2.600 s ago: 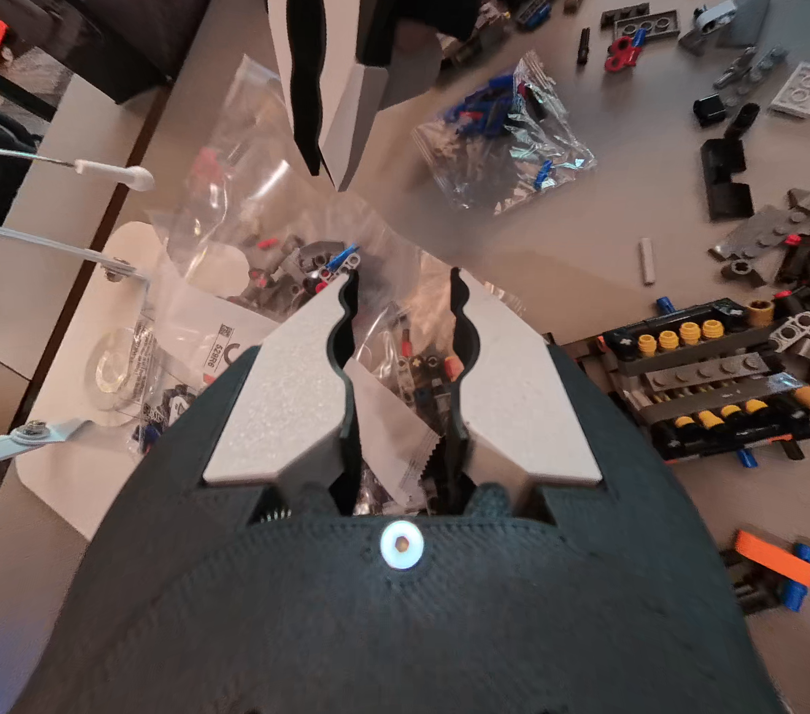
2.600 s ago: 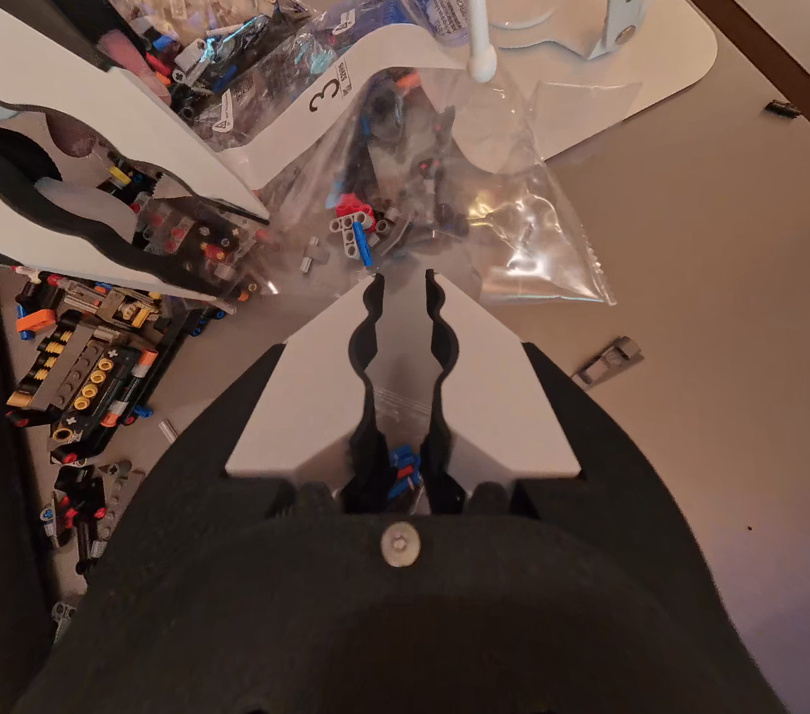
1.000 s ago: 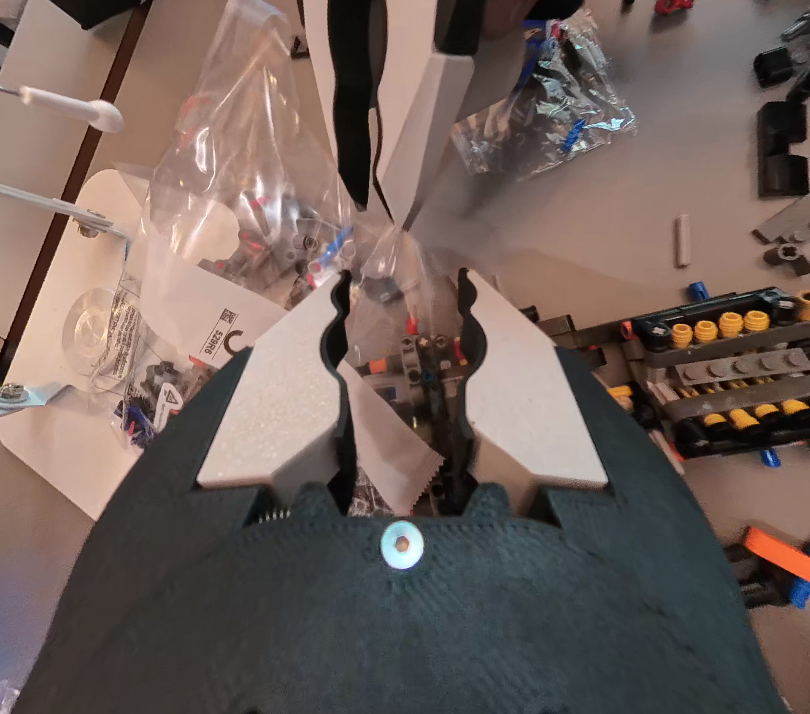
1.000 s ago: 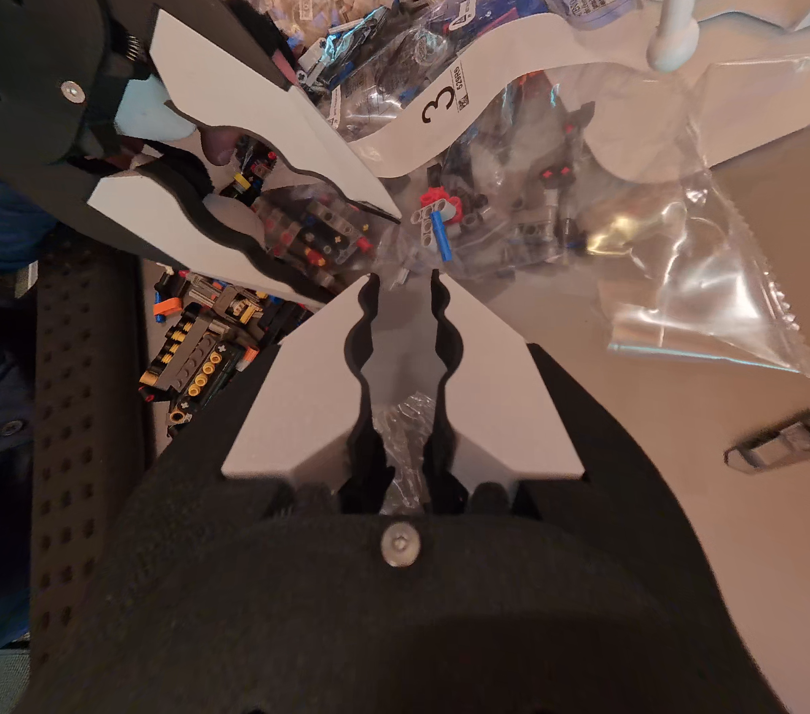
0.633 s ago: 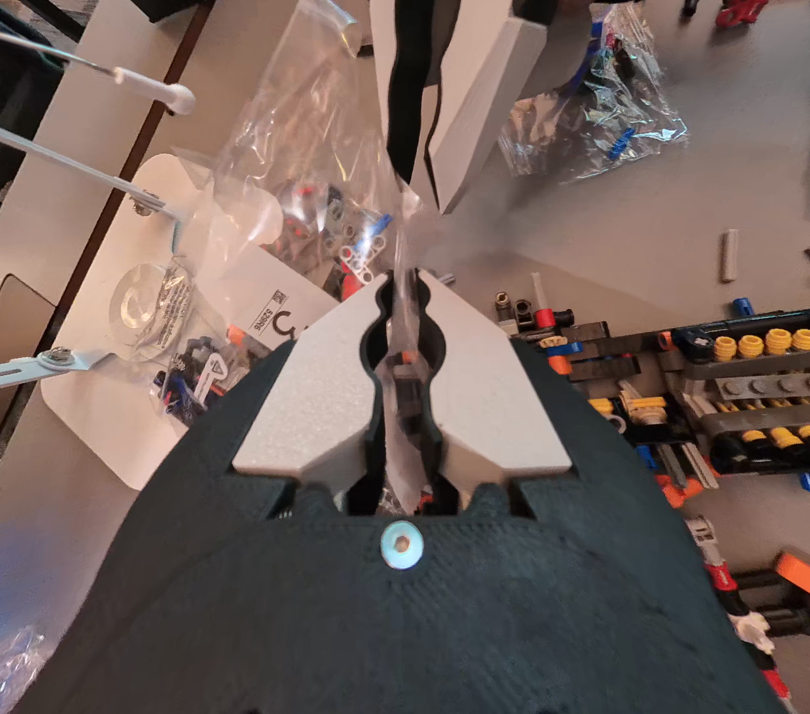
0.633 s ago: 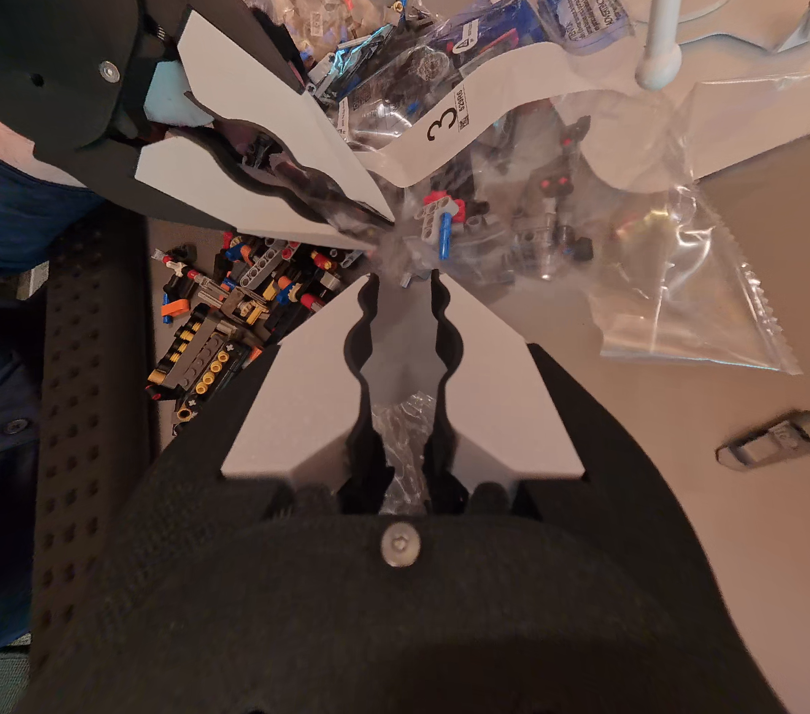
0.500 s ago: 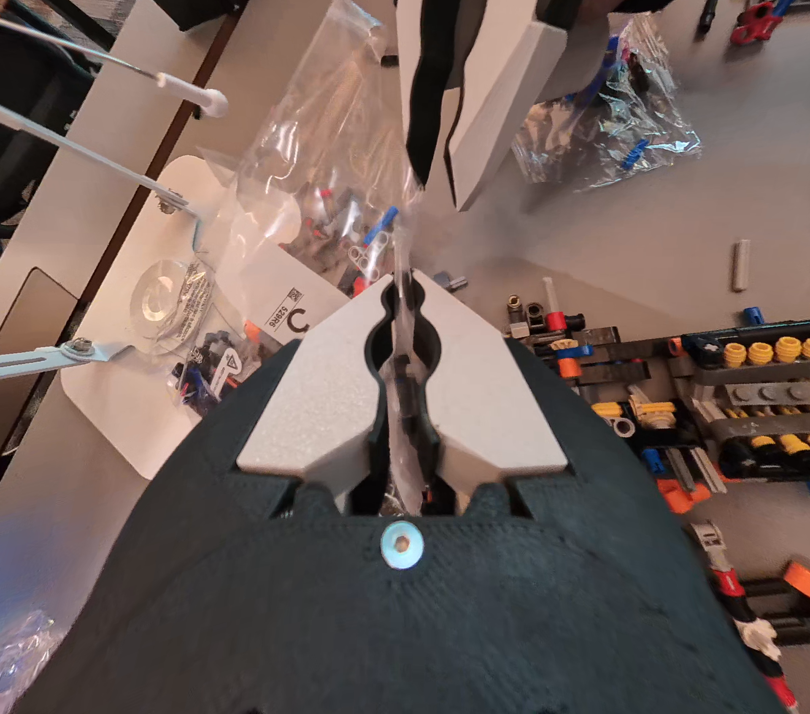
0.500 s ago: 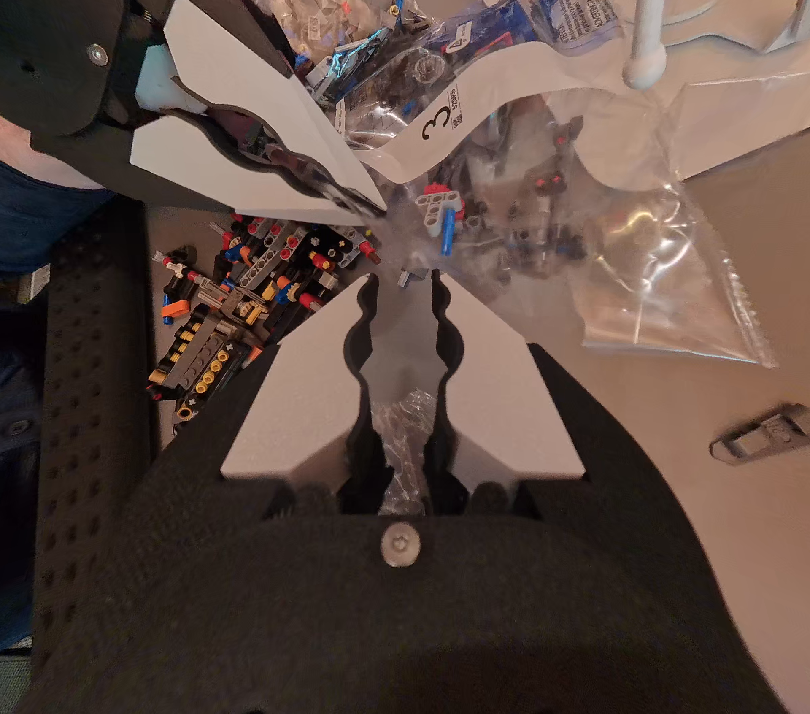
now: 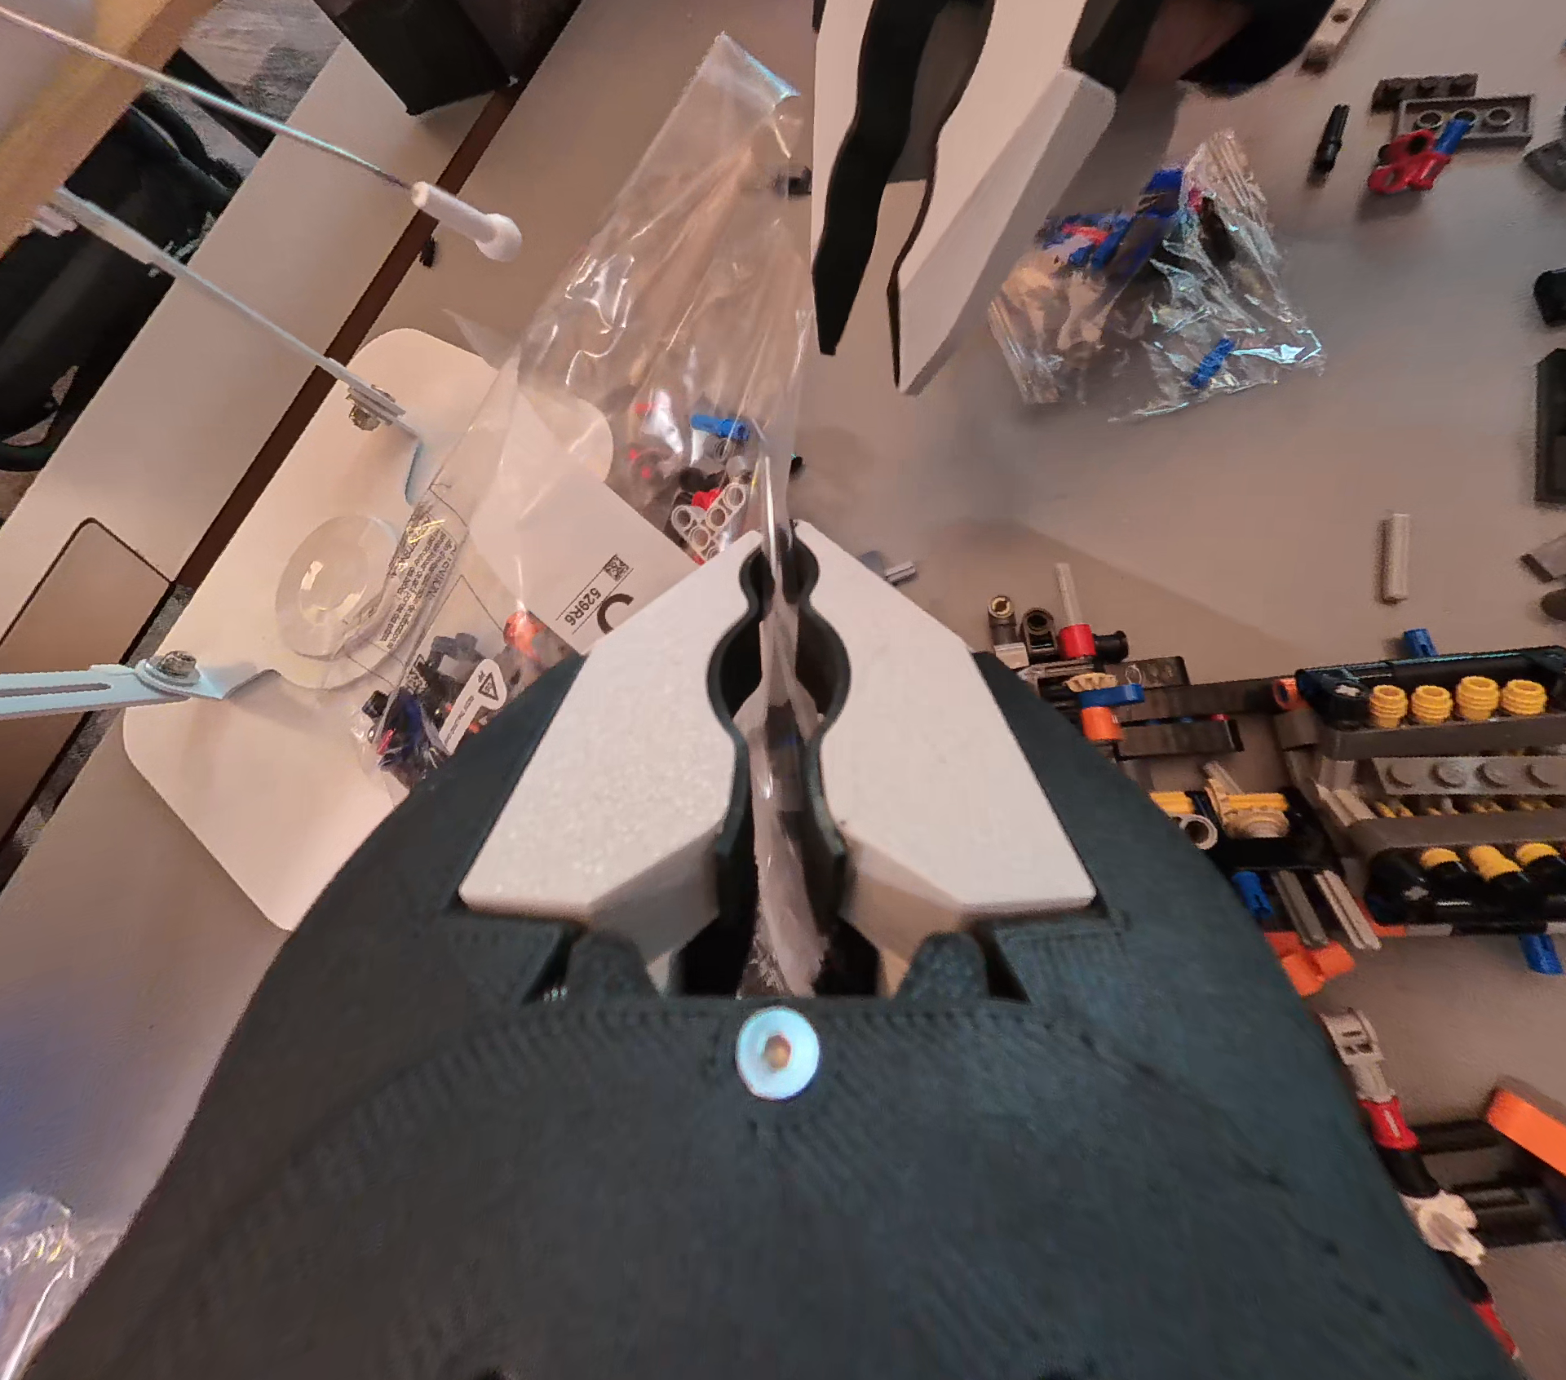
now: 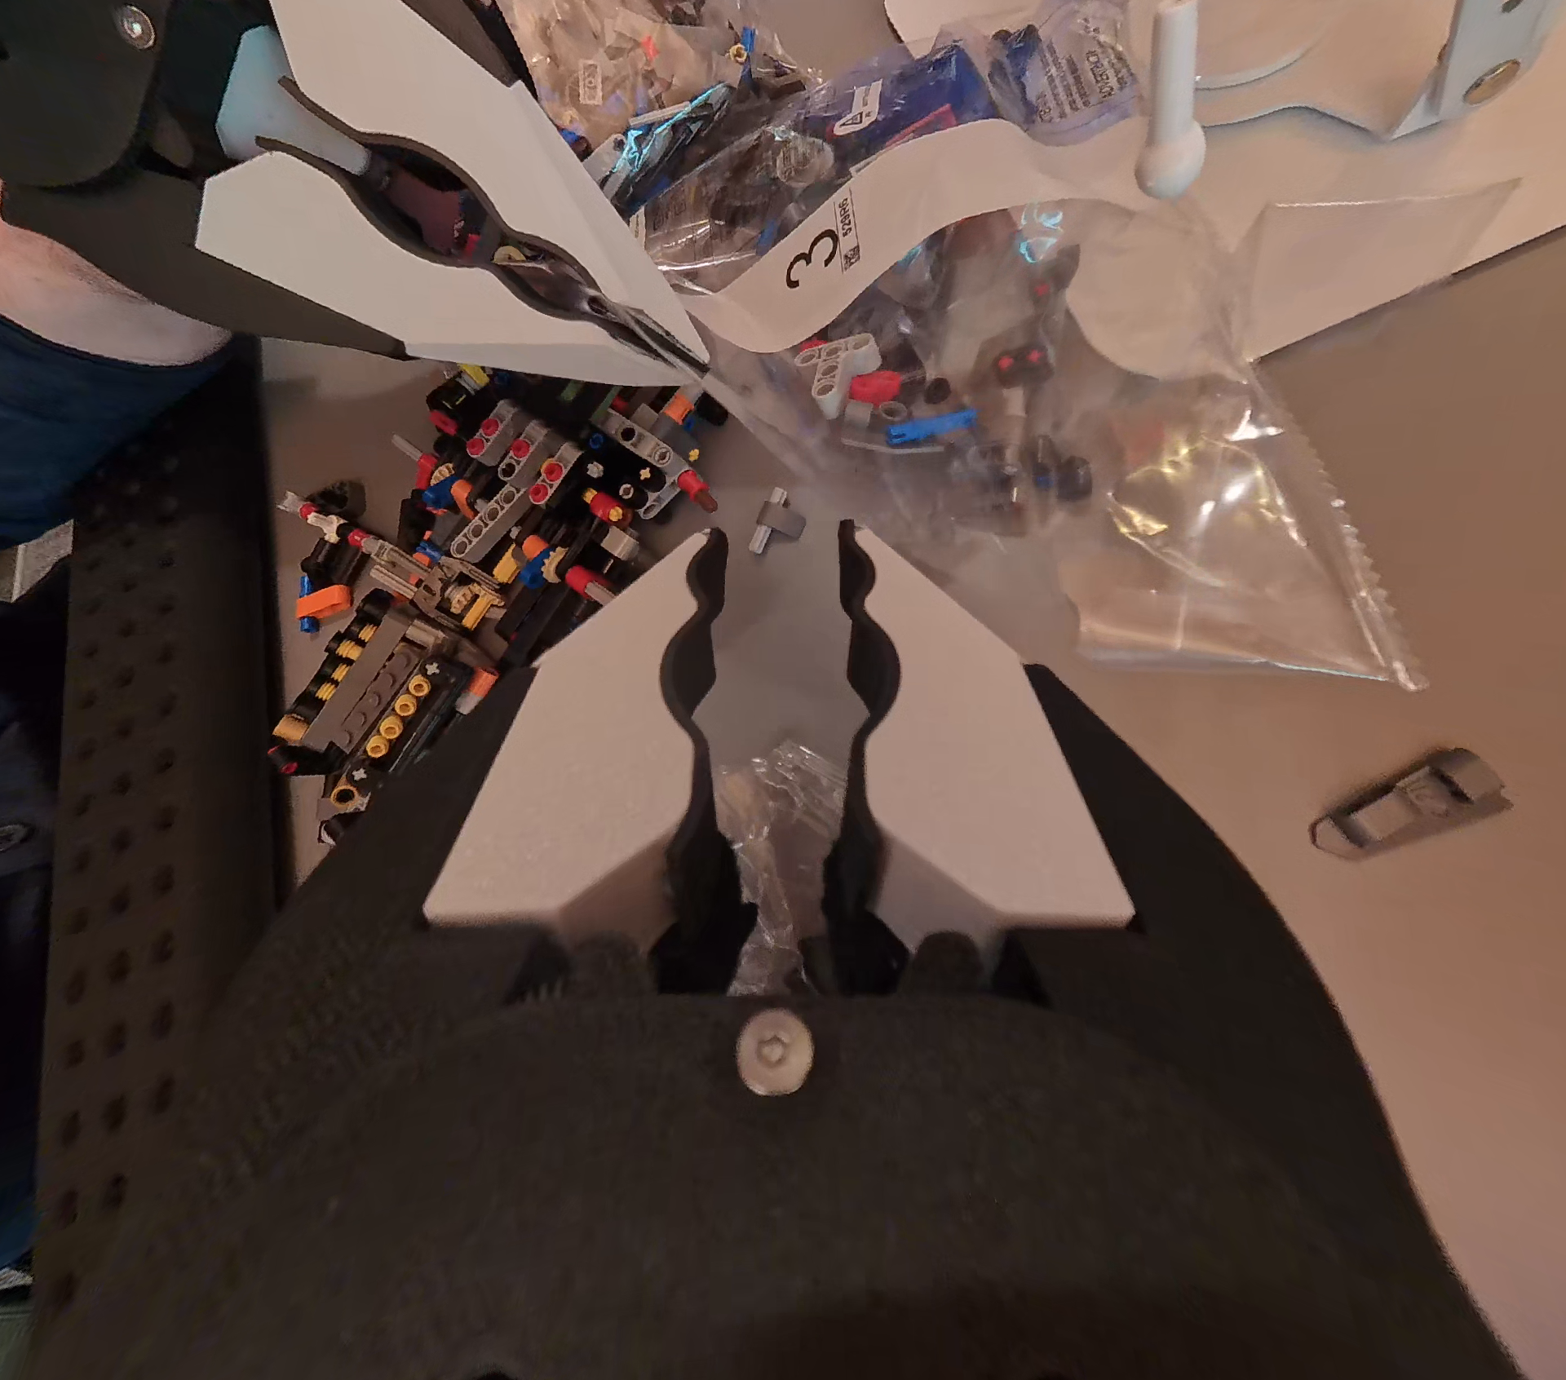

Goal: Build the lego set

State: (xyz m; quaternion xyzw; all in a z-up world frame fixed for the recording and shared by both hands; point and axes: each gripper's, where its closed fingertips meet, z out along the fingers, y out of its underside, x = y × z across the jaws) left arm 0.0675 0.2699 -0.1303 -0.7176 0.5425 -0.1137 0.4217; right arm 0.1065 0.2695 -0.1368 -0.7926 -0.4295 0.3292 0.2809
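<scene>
We find the left gripper (image 9: 784,560) fingers clamped on the clear parts bag (image 9: 678,288); right gripper (image 10: 778,534) fingers parted just beside it.

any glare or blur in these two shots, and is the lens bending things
Left wrist view: warm dim light, the table edges bow from the wide-angle lens, and the top-left background is soft. The left gripper pinching the clear bag is sharp. Right wrist view: bright glare on that bag's film, the open right gripper casts a soft shadow, and its black body at the bottom is out of focus.
</scene>
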